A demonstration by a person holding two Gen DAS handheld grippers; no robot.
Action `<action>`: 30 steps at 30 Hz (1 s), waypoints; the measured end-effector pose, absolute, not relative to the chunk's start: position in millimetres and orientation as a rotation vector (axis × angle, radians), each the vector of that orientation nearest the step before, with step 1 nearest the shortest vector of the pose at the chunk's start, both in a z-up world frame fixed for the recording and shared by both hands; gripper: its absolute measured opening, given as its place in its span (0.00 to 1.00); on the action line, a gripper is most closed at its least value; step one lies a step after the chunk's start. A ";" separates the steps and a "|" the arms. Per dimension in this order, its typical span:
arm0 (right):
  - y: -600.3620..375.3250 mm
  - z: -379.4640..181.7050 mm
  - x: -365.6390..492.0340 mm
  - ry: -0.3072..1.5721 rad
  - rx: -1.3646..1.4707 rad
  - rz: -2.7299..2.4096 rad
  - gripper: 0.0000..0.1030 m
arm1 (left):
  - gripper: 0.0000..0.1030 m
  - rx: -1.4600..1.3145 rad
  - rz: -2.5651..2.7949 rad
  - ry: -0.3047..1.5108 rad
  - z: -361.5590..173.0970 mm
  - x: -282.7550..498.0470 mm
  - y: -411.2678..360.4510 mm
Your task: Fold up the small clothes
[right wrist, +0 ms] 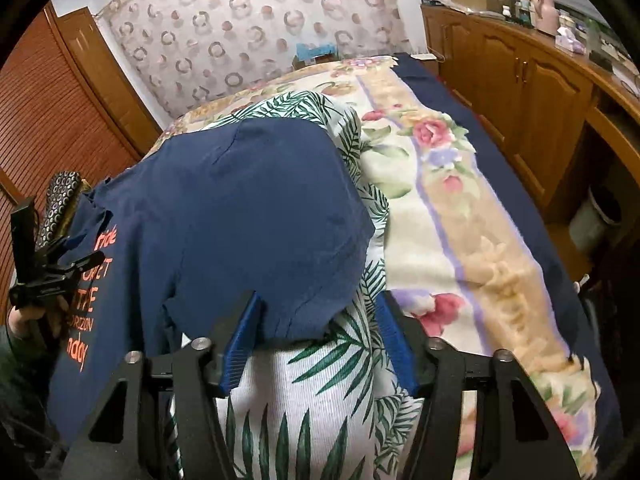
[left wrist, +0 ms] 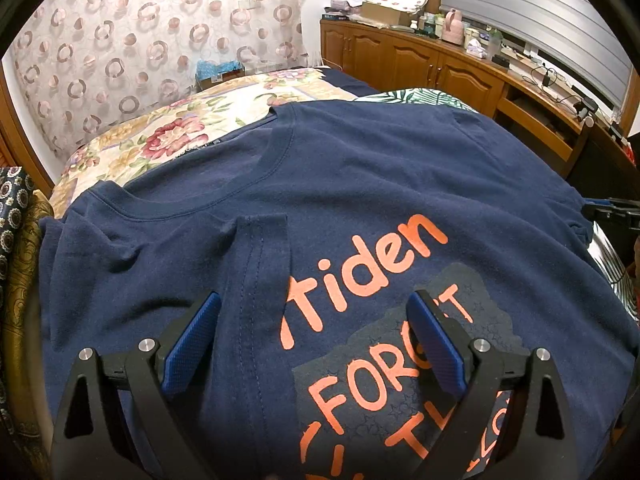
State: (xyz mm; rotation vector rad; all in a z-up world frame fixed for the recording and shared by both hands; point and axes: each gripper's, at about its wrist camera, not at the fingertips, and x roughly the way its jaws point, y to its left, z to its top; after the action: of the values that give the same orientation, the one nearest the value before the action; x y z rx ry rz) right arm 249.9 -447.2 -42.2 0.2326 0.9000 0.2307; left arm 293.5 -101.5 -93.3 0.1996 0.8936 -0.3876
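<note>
A navy T-shirt (left wrist: 360, 176) with orange lettering lies face up on the bed, its left sleeve folded in over the chest. My left gripper (left wrist: 316, 312) is open just above the shirt's front, its blue pads either side of the print. In the right wrist view the shirt (right wrist: 248, 200) drapes over a leaf-print cloth (right wrist: 320, 392). My right gripper (right wrist: 318, 312) is open, with the shirt's right sleeve edge lying between its fingers. The left gripper also shows in the right wrist view (right wrist: 52, 268) at the far left.
A floral blanket (right wrist: 460, 216) covers the bed over a navy sheet (right wrist: 500, 152). Wooden cabinets (left wrist: 420, 64) with clutter on top run along the right. A patterned curtain (left wrist: 140, 40) hangs behind the bed. Patterned fabrics (left wrist: 16, 260) lie at the left.
</note>
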 end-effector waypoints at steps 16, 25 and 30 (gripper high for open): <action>-422.0 -6.6 235.4 0.761 0.057 0.215 0.05 | 0.97 0.203 -0.392 0.902 -95.7 292.7 -103.5; -370.1 36.3 245.2 0.628 -0.052 0.361 0.04 | 0.99 0.204 -0.390 0.903 -97.3 294.0 -105.5; -330.9 38.7 249.9 0.622 -0.101 0.462 0.04 | 0.99 0.203 -0.392 0.904 -97.1 294.1 -105.2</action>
State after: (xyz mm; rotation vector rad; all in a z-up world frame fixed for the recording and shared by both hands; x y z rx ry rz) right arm 249.9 -330.9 38.7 -0.1006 0.6222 0.4620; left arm 294.1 -105.2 -97.1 0.2028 0.9038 -0.3915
